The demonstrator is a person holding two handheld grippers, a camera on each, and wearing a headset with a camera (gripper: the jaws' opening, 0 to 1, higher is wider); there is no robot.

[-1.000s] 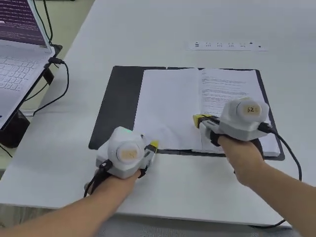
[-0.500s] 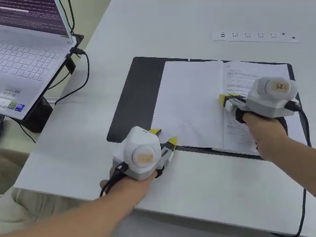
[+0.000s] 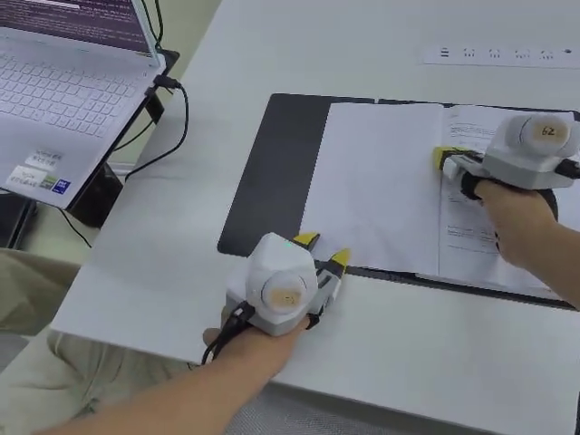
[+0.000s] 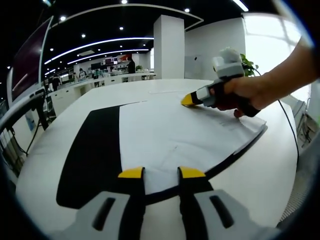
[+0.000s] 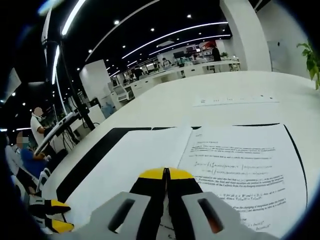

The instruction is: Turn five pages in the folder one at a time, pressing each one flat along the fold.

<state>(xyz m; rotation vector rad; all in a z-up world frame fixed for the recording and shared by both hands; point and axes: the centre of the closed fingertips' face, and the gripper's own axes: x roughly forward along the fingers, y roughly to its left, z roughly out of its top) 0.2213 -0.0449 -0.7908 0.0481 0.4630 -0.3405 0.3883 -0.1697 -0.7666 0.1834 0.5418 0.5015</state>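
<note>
Because the left gripper [image 3: 323, 250] hovers just at the near edge of the folder [image 3: 272, 172], a careless dip could catch the lower margin of the blank page [image 3: 381, 181] and curl or lift it.

Risk 2: further out, the right gripper [image 3: 444, 159] sits on the fold [image 5: 187, 140]. If it runs along the crease at a slant, or with too much force, it may drag the sheet sideways and wrinkle it. Too little force and the page could bow up again. Judgement only.

Risk 3: the printed page [image 5: 240, 160] lies under the person's right hand [image 3: 512, 213]. A sleeve or wrist could scuff its corner.

Tools:
- Left gripper: jaws a narrow gap apart, nothing between them, tips over the page's near edge. Contact with the paper cannot be told.
- Right gripper: jaws closed together, gripping nothing that I can see, tips at the fold about midway up the folder.

Folder lies open on the white table [image 3: 408, 362], black cover bare on the left. Beyond it, a power strip [image 3: 503, 54]. Laptop [image 3: 63, 82] far left.
</note>
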